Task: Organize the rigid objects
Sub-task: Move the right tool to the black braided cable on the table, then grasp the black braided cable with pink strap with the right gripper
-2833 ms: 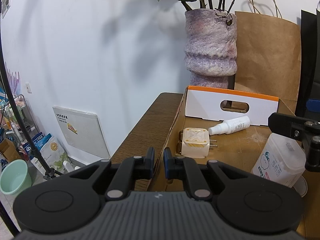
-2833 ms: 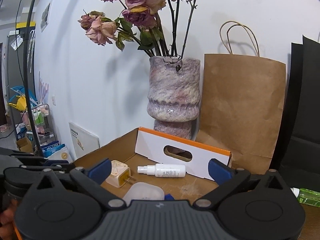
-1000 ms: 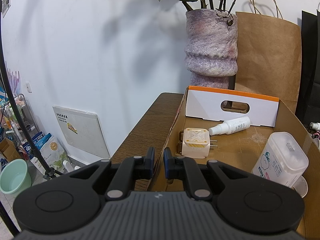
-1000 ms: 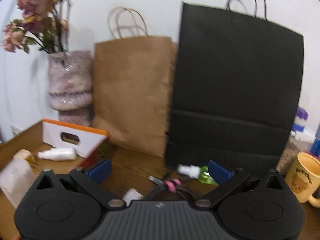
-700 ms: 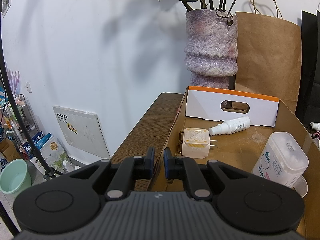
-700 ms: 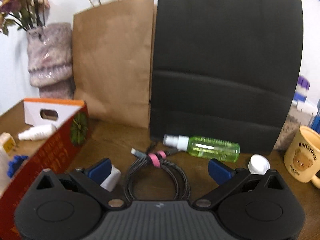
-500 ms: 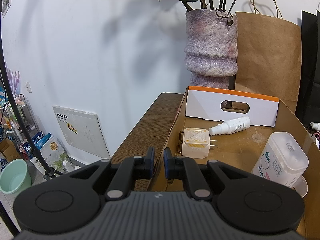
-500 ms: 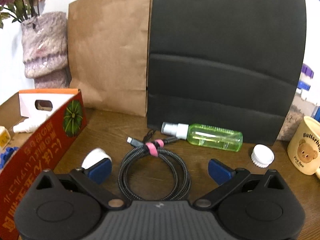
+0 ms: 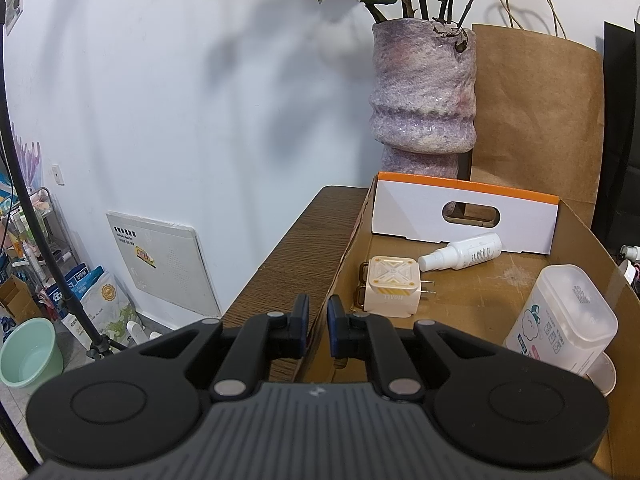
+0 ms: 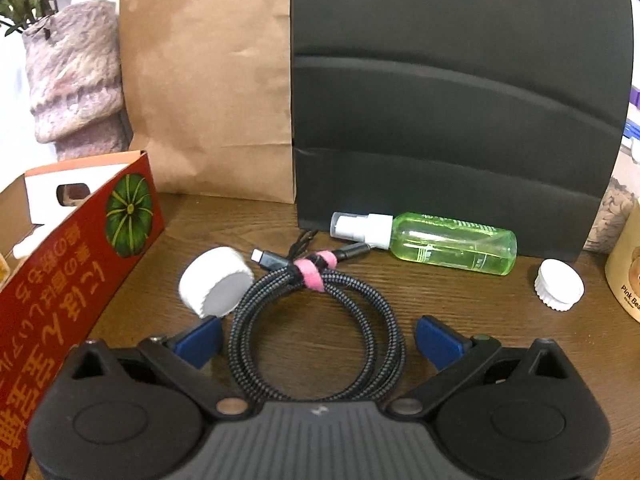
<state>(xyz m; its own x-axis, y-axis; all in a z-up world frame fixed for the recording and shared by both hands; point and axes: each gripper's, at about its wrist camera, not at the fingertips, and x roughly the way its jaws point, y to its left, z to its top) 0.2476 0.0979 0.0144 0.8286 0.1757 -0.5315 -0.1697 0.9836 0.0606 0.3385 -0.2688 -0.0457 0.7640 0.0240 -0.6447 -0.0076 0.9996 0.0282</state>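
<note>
Left wrist: left gripper (image 9: 317, 322) pinched on cardboard box (image 9: 576, 220) wall; charger (image 9: 391, 290), white bottle (image 9: 464, 256), clear container (image 9: 560, 320) inside.
Right wrist: right gripper (image 10: 318, 340) spread wide over coiled cable (image 10: 316, 320); best to centre on coil before closing, avoiding white cap (image 10: 216, 286).

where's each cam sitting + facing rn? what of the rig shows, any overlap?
Left wrist: on the left gripper, at the cardboard box wall, facing the charger and vase; its own near-shut fingers show, straddling the wall.
Right wrist: on the right gripper, low over the table, facing the coiled cable and green bottle; its wide-open fingers show.
Shared: the box, vase, brown bag.
</note>
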